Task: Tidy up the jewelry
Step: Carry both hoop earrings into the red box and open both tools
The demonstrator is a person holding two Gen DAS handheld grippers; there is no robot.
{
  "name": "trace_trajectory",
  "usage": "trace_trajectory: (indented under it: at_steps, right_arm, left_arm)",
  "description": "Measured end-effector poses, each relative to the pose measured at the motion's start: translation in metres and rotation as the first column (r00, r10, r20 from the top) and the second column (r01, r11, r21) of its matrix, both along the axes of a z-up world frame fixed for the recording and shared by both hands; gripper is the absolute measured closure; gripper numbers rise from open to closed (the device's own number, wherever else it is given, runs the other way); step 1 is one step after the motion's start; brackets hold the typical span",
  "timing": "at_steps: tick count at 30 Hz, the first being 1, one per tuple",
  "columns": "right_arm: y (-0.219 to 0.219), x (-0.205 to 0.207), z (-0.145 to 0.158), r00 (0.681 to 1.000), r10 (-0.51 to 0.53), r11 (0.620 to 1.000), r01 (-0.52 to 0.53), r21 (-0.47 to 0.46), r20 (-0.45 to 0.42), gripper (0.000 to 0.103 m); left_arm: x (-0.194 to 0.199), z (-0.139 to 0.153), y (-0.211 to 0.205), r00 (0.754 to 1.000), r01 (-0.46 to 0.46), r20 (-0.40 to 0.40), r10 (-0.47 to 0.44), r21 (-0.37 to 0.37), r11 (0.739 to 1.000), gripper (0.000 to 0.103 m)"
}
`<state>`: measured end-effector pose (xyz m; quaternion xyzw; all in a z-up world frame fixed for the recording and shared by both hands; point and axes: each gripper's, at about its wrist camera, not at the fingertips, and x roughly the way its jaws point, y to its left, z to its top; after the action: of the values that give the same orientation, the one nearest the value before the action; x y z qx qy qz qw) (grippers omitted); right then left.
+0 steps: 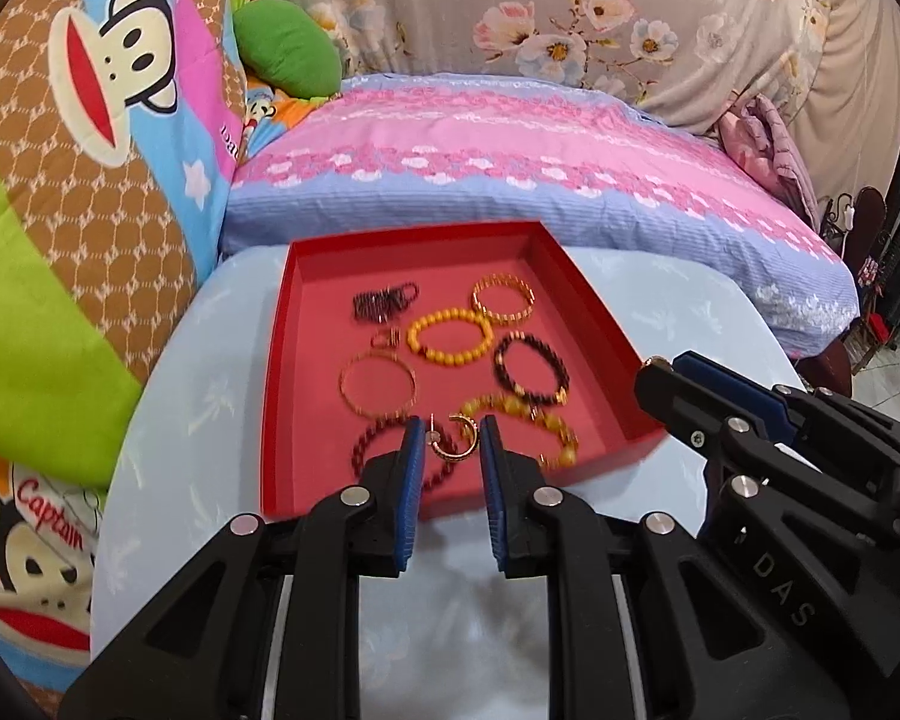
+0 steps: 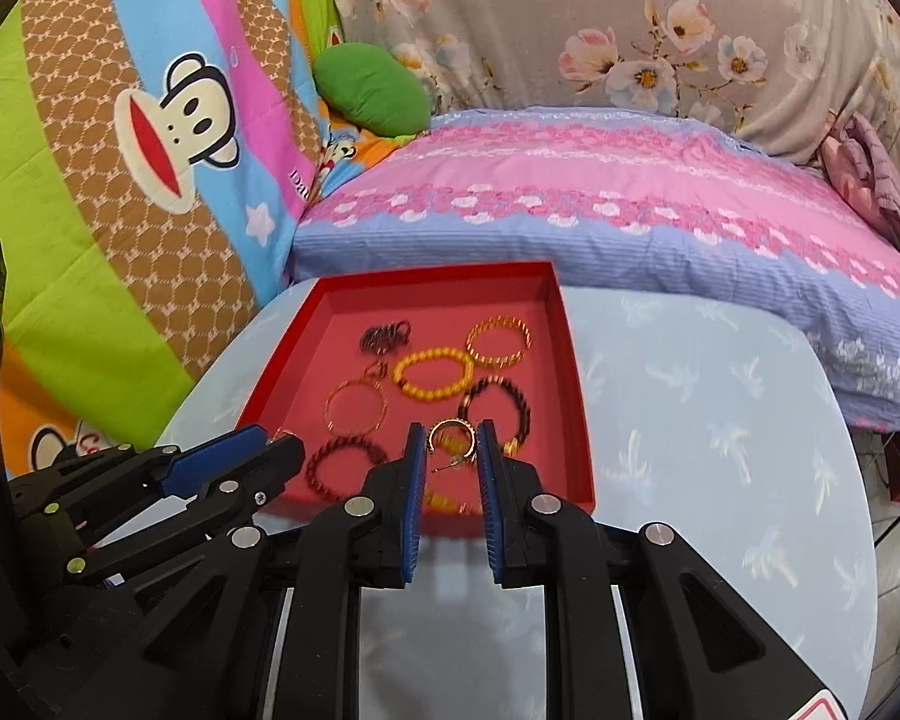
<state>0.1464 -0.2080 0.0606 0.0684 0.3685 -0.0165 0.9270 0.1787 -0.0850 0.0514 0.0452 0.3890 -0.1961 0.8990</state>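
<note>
Hovering over the red tray [image 1: 594, 336] on the tabletop [image 1: 210, 396], bracelets spread inside. Left gripper [image 1: 449, 429] pinching a gold hoop earring [image 1: 453, 441] between nearly closed fingers [image 1: 413, 450]; right gripper [image 2: 448, 433] pinching another earring [image 2: 447, 441] likewise. Best lowered gently toward bare tray floor at 1 o'clock, pair kept together. Blurred: dark clump [image 1: 384, 300] at 11 o'clock, hard to identify.

Right tongs [image 2: 448, 441] pinching gold hoop earring [image 2: 447, 431], above red tray [image 2: 576, 396]

The left tool [image 1: 450, 438] hides part of the dark red bracelet [image 1: 384, 441].
</note>
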Motion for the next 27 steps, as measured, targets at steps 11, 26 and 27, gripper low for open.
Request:
trace_trajectory:
  at_steps: [11,26,27]
  right_arm:
    - [-0.015,0.067,-0.017,0.999,-0.026,0.999,0.027,0.036,-0.036,0.087]
    - [-0.016,0.105,-0.057,0.994,-0.036,0.998,0.042,0.052,-0.108,0.087]
    - [-0.016,0.106,-0.058,0.993,-0.035,0.998,0.041,0.053,-0.110,0.086]
  left_arm:
    - [0.066,-0.010,-0.012,1.000,-0.021,-0.016,0.021,0.015,1.000,0.085]
    - [0.104,-0.048,-0.013,0.997,-0.037,-0.070,0.041,0.050,0.998,0.085]
    - [0.105,-0.050,-0.013,0.997,-0.038,-0.072,0.042,0.051,0.998,0.085]
